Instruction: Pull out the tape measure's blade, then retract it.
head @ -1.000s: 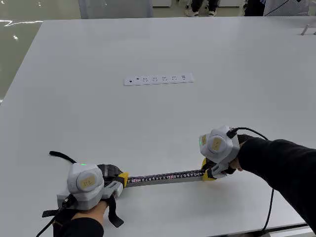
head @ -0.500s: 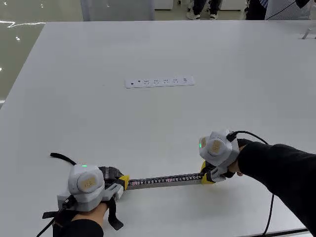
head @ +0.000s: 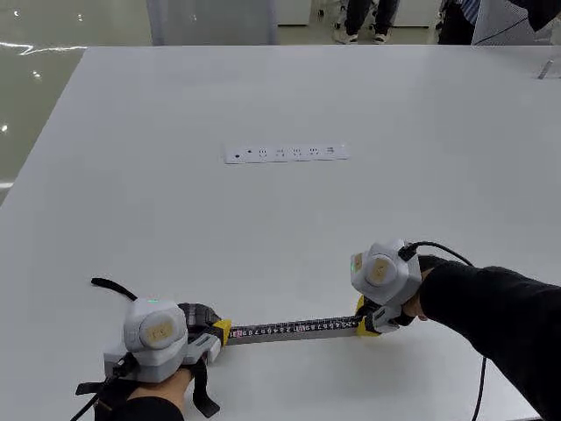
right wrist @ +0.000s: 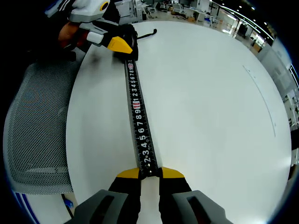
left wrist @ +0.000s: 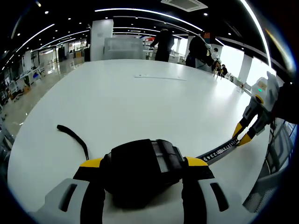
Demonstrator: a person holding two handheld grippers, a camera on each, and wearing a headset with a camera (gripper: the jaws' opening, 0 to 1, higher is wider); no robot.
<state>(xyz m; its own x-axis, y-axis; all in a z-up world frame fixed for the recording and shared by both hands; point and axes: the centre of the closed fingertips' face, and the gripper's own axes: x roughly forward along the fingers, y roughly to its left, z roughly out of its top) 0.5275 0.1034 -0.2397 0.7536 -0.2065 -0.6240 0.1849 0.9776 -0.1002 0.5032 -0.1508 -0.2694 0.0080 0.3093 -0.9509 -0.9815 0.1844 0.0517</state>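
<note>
The black tape measure case (left wrist: 142, 168) sits between the yellow-tipped jaws of my left gripper (left wrist: 144, 164), which is shut on it; the head view has the case (head: 200, 317) at the near left of the white table. Its blade (head: 294, 329) runs flat to the right across the table to my right gripper (head: 366, 326). In the right gripper view the numbered blade (right wrist: 138, 122) stretches from the case (right wrist: 122, 38) straight to my right gripper (right wrist: 150, 172), which is shut on the blade's end. A black wrist strap (left wrist: 74, 137) trails from the case.
A white power strip (head: 287, 153) lies mid-table, beyond the work. The table's near edge (head: 491, 412) is just below the grippers. A grey mesh chair (right wrist: 37, 126) stands beside the table. People stand at the far end of the room.
The drawn-out stretch of blade looks a little shorter than a second ago, with my right gripper slightly nearer the case. The head camera has tilted, shifting the picture down.
</note>
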